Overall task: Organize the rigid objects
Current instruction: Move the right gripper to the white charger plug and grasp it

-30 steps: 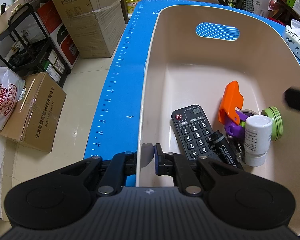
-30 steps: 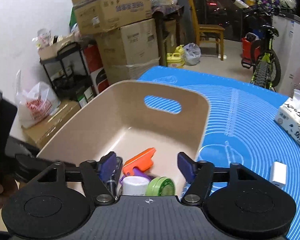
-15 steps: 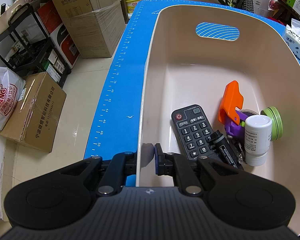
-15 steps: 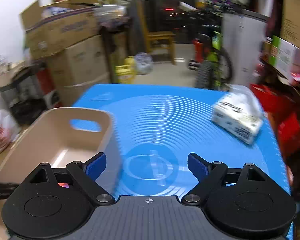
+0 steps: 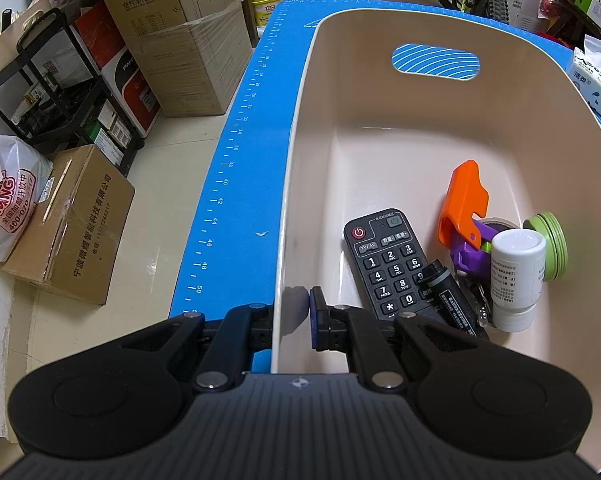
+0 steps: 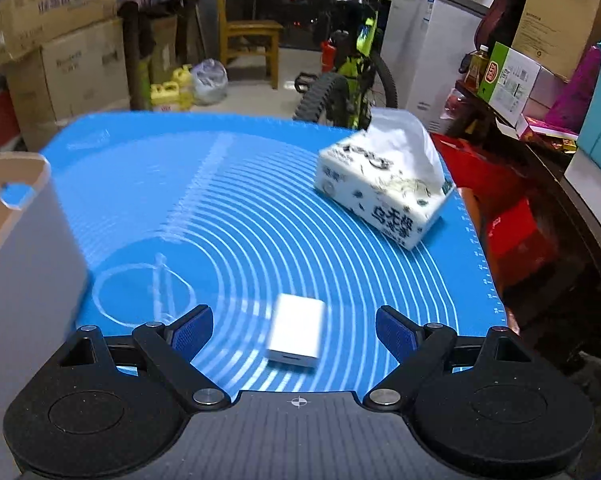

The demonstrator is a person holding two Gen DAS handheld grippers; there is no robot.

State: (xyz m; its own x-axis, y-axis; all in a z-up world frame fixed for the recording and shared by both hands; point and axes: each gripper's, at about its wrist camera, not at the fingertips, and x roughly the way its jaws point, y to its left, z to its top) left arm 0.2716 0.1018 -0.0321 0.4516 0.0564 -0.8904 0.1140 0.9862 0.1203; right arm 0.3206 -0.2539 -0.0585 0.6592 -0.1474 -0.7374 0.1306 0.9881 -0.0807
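On blue mat [image 6: 260, 184], just ahead of right gripper [image 6: 293, 332]: small white block [image 6: 296, 330], lying flat, untouched.
Looks light, stiff and smooth-sided, so probably best pinched across its two long flanks, squarely, lest it slip. Right tongs spread wide, tilted down, straddling block's line without contact. Left gripper [image 5: 300, 312] pressed together on near wall of beige bin [image 5: 296, 184], steadying it; remote [image 5: 388, 260] and white bottle [image 5: 516, 276] already inside.

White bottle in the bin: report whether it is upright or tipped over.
Tipped. The white bottle lies in the beige bin, cap toward the far end, against the green tin and purple piece.
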